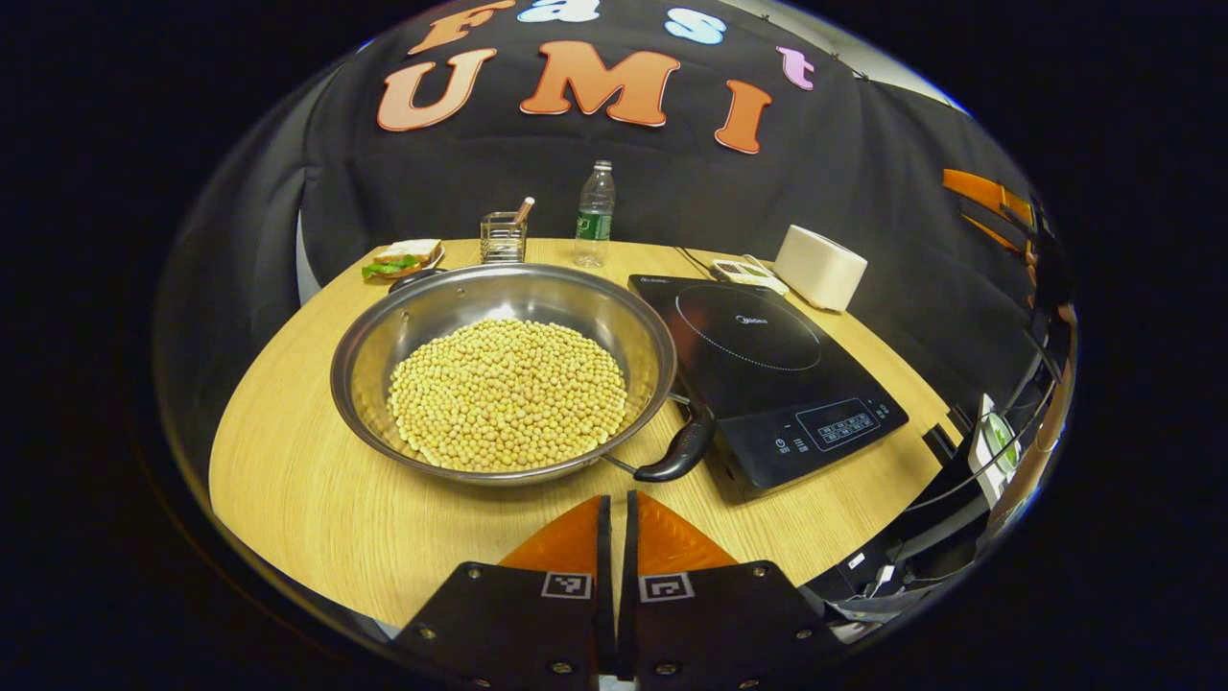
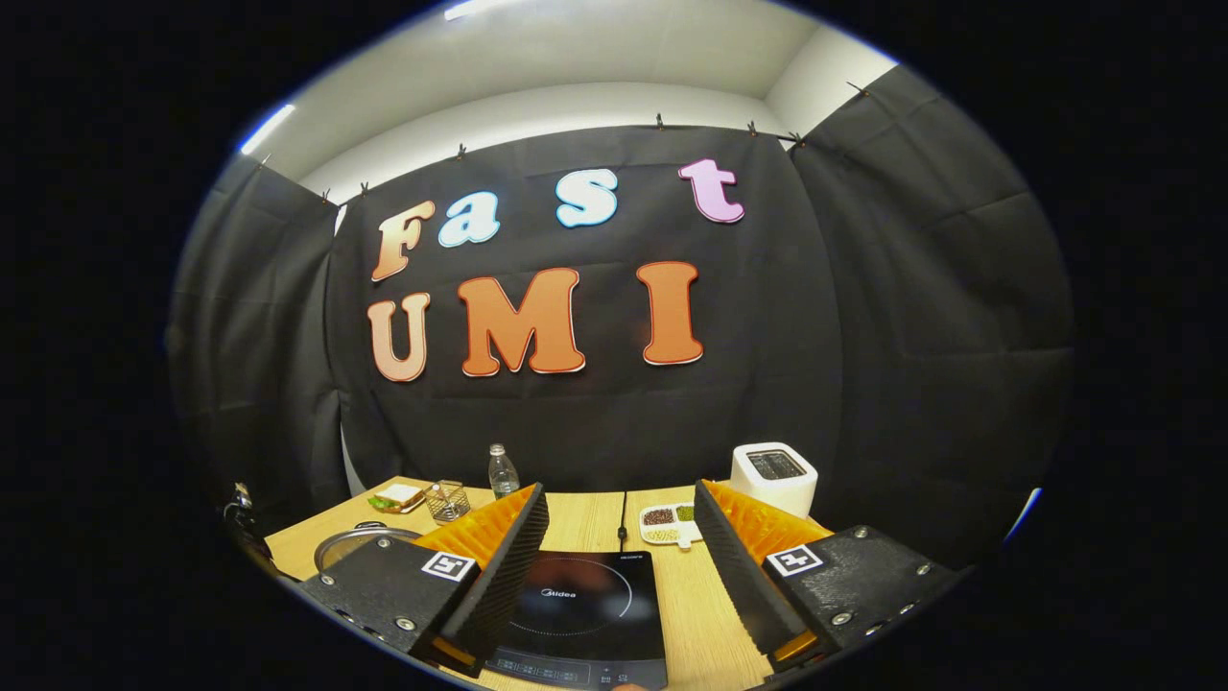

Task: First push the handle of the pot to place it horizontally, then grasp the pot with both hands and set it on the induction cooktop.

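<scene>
Currently the pot [image 1: 504, 369], heaped with beans, is being carried by the wooden desk [image 1: 317, 499] just beside the induction cooktop [image 1: 767, 374], its handle [image 1: 681, 451] angled toward the cooktop's edge. The left claw [image 1: 614, 547] is being held together, the right claw [image 2: 622, 566] apart above the cooktop. Beans are likely to be spilled if the handle is pushed hard.

Silver pot [image 1: 384, 345], yellow beans [image 1: 508, 393], black handle [image 1: 679, 451], black cooktop [image 1: 767, 374], white toaster [image 1: 820, 267]
</scene>
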Tool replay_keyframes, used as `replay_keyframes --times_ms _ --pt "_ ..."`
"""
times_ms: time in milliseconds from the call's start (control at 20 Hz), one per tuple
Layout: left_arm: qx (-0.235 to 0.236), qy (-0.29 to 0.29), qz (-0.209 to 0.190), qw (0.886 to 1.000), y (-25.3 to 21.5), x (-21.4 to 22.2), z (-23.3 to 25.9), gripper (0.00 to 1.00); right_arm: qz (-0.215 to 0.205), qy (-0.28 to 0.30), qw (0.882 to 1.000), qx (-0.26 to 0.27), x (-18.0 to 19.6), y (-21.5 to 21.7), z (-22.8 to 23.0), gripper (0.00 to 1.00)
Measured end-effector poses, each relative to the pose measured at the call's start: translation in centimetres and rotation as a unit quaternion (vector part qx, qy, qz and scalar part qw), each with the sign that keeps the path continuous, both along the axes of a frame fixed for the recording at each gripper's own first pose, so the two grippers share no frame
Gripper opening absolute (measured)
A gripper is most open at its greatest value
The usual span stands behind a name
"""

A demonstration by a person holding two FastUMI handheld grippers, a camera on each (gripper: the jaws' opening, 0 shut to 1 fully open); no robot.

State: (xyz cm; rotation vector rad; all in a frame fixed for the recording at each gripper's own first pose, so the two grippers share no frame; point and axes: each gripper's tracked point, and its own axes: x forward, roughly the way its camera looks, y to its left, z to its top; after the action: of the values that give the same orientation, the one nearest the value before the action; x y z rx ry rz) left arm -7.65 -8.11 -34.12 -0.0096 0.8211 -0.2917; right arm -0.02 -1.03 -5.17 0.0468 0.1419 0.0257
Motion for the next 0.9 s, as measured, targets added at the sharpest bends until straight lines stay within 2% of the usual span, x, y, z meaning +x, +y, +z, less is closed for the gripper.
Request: replay_keyframes --times_ms 650,900 --pt "-0.010 0.012 0.004 1.000 -2.2 2.0 -0.9 0.02 -0.015 0.002 1.000 0.009 0.1 -2.1 -0.4 0.95" --pt "0.000 -0.010 0.007 1.000 -2.4 4.0 0.0 0.02 -0.015 0.003 1.000 0.013 -0.1 -2.4 -0.6 0.95"
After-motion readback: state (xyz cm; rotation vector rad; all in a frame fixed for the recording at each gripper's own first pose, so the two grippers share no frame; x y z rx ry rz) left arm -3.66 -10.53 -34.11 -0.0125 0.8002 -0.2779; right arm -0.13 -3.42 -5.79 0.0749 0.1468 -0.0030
